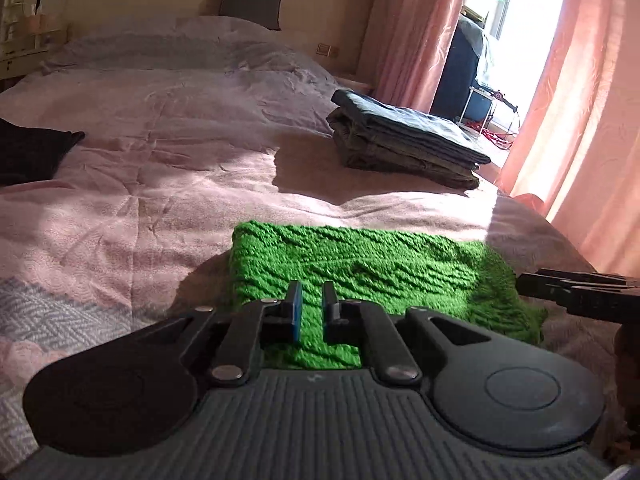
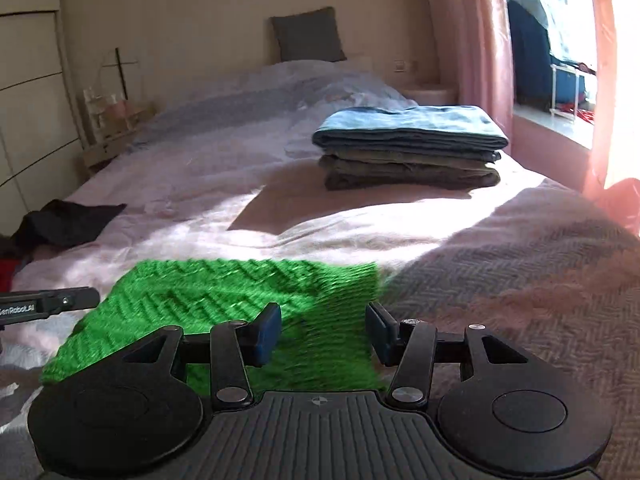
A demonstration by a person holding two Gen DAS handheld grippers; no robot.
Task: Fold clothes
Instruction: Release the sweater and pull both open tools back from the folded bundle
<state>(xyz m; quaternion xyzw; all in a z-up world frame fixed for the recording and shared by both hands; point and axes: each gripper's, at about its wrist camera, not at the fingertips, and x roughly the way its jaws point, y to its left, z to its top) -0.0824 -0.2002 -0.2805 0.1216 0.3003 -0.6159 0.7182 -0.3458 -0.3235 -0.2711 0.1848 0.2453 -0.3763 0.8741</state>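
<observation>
A folded green knitted garment (image 1: 352, 268) lies on the bed's near end; it also shows in the right wrist view (image 2: 240, 296). My left gripper (image 1: 311, 312) hovers over its near edge with the jaws a small gap apart and nothing between them. My right gripper (image 2: 322, 334) is open wide over the garment's right part and empty. A stack of folded clothes (image 1: 404, 140) with blue jeans on top sits further up the bed on the right, also seen in the right wrist view (image 2: 408, 148).
A black garment (image 2: 68, 224) lies at the bed's left edge (image 1: 32, 152). The pink quilt (image 1: 160, 140) covers the bed. Pink curtains (image 1: 580, 120) and a window are on the right. A grey cushion (image 2: 308, 34) leans on the far wall. Drawers (image 2: 28, 100) stand left.
</observation>
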